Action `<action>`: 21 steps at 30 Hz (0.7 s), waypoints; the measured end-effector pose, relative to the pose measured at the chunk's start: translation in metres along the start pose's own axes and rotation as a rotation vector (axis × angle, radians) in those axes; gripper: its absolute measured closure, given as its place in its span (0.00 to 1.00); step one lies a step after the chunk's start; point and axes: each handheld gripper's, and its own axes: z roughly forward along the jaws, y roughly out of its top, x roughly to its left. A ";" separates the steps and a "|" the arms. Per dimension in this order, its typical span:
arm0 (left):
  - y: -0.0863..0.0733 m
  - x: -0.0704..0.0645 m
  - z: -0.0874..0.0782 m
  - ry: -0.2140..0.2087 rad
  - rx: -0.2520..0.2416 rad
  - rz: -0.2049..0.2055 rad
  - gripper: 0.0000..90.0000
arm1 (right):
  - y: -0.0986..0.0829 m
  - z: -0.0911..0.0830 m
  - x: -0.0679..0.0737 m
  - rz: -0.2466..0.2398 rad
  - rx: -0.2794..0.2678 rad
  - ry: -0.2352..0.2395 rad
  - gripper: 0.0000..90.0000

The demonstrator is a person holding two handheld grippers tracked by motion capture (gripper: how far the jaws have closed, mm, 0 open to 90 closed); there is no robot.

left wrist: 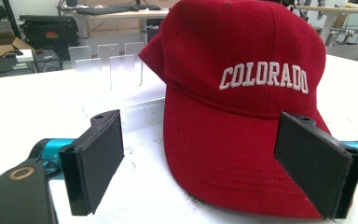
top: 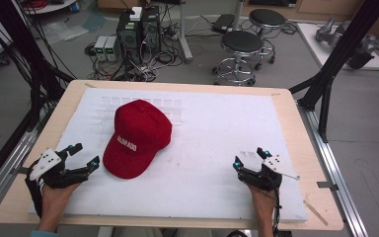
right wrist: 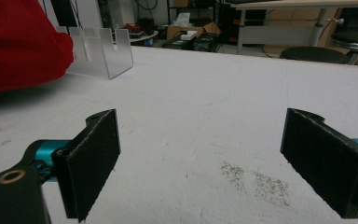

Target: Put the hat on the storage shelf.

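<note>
Behind red cap (top: 137,137), clear slotted rack (top: 143,109) holds nothing visible.

Each hand carries a black gripper — the left gripper (top: 85,155) and the right gripper (top: 249,158) alike — with flat black rectangular pads (left wrist: 100,156), teal fittings at the jaw bases, a pale grey three-cornered plate on top, and a dark cable trailing from the right one.
</note>
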 end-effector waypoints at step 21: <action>0.001 0.001 0.002 0.027 0.019 -0.022 0.18 | 0.000 0.000 0.001 -0.009 0.000 0.011 0.12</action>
